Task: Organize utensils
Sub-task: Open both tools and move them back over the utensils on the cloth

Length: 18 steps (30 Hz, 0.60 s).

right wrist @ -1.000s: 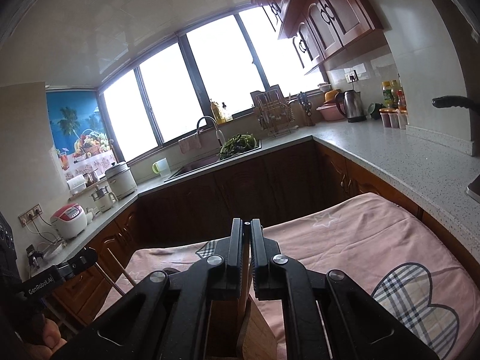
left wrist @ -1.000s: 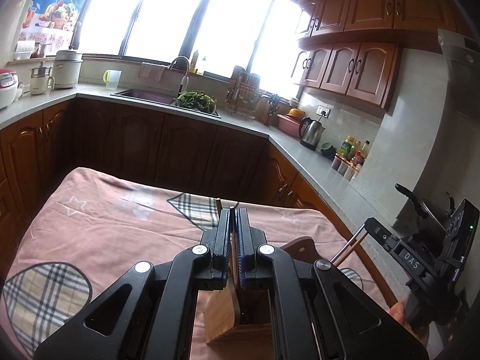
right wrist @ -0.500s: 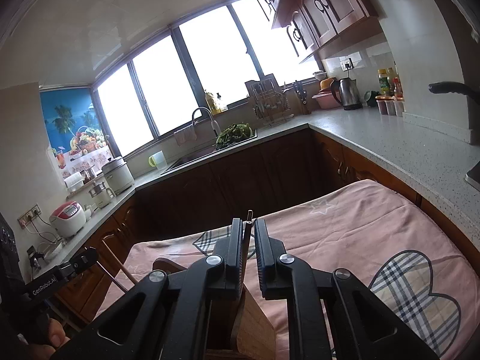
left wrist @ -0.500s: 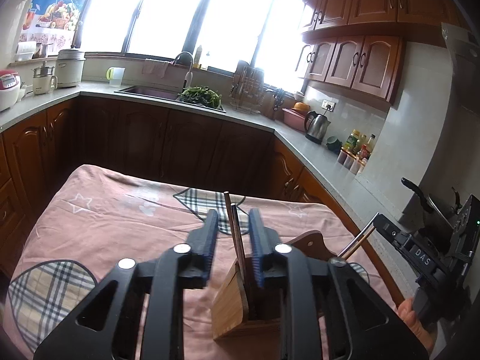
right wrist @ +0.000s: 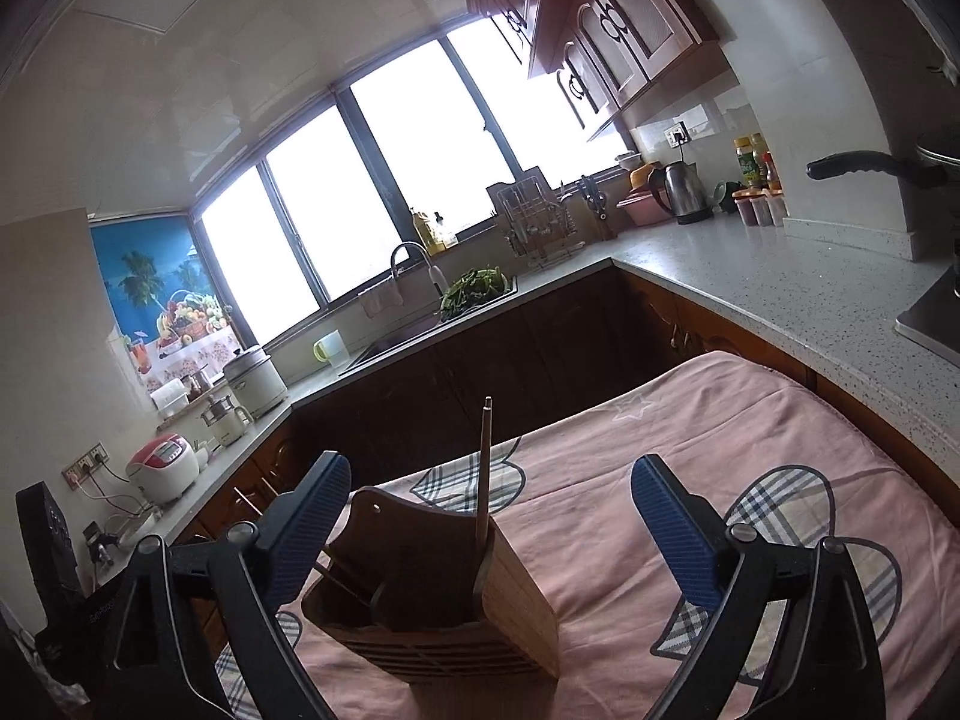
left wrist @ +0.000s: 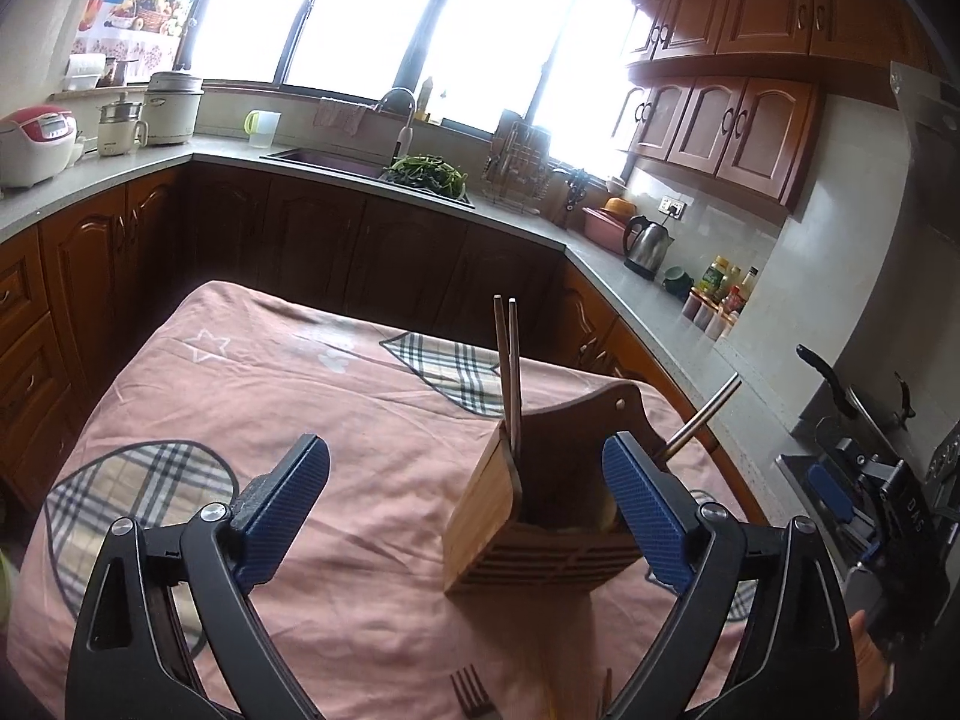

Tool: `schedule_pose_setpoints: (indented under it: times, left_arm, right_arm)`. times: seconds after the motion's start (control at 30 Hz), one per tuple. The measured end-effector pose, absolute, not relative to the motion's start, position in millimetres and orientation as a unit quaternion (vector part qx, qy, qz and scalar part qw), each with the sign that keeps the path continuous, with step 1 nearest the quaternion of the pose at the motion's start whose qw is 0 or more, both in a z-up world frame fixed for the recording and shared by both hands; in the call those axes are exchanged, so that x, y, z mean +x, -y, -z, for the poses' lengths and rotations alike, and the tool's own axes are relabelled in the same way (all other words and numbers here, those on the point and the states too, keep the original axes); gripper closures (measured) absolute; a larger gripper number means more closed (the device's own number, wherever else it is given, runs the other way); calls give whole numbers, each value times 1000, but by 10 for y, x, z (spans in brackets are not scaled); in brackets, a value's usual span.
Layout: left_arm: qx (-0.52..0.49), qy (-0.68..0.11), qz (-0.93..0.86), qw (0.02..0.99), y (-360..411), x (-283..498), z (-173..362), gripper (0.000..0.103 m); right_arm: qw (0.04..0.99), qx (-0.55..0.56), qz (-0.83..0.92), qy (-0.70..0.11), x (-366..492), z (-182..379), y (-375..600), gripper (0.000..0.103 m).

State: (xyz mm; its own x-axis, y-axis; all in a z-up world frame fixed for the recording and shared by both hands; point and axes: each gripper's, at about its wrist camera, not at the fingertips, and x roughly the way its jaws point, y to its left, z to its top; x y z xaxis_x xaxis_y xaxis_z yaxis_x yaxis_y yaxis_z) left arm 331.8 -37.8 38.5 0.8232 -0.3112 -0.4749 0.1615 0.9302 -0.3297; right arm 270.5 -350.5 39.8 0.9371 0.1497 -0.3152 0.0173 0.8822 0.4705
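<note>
With the left claw (left wrist: 465, 504) and right claw (right wrist: 489, 519) both spread wide and empty above the wooden holder (left wrist: 540, 516) standing near the counter's (left wrist: 252, 372) near edge, chopsticks (left wrist: 509, 378) upright inside, lower next toward the fork (left wrist: 471, 693).

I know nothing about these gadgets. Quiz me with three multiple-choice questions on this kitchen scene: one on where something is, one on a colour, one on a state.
1. Where do the chopsticks stand?
A. in the wooden holder
B. in the sink
C. flat on the cloth

2. What colour are the finger pads?
A. red
B. blue
C. green

3. How is the left hand-held gripper?
A. shut on a spoon
B. shut, empty
C. open

A: they rise upright from the holder.
B: both pads show blue.
C: its jaws stand wide apart, holding nothing.
</note>
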Motion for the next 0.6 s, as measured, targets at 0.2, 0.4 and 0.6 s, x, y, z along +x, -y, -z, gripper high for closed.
schedule_pose_setpoints:
  times: [0.2, 0.4, 0.6]
  left_arm:
    - [-135, -283, 122, 942, 319, 2898, -284, 8]
    - [-141, -290, 120, 939, 219, 2526, -223, 8]
    - [-148, -296, 117, 936, 131, 2223, -158, 8]
  right_arm:
    - [952, 228, -50, -197, 2355, -353, 3405, 7]
    - [952, 220, -61, -204, 1955, -336, 3321, 7]
    - [950, 221, -60, -211, 1605, -289, 3323, 7]
